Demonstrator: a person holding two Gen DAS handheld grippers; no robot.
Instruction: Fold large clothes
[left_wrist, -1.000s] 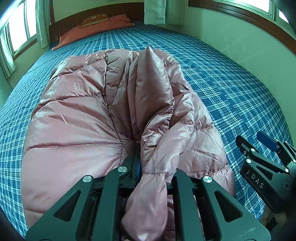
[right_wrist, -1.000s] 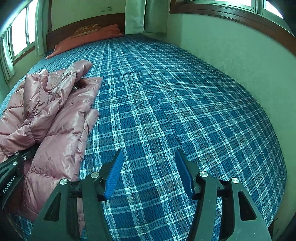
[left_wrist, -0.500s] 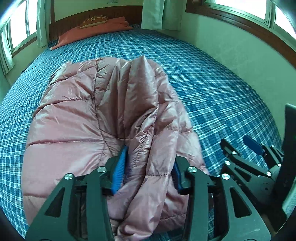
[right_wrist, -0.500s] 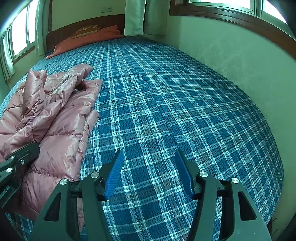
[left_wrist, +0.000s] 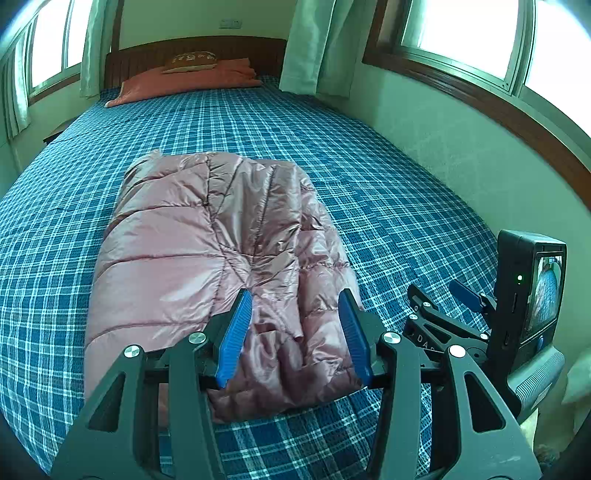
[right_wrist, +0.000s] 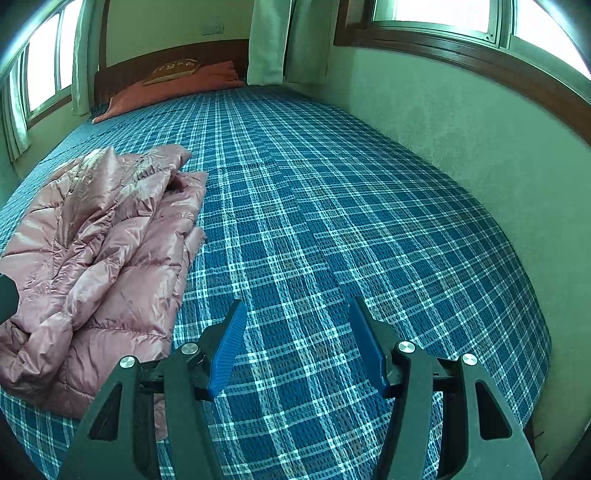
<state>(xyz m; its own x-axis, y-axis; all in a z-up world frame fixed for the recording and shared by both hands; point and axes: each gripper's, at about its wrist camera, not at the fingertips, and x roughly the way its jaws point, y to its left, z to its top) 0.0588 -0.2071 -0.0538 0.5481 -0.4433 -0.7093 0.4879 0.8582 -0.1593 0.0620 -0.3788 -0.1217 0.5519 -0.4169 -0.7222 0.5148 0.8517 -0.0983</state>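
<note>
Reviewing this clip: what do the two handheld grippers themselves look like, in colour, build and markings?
Both match. The left gripper and right gripper have black angular frames with triangular cut-outs, silver round bolts and ribbed blue finger pads. Seen from the left wrist view, the right unit carries white lettering, a small black screen module with a green light, and a ribbed grey handle.

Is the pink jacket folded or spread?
Folded: the pink jacket lies on the bed, its sleeve laid over the body.

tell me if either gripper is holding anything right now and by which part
Nothing is held. The left gripper has its jaws open above the pink puffer jacket, not pinching it. The right gripper is open over the plaid bedspread.
</note>
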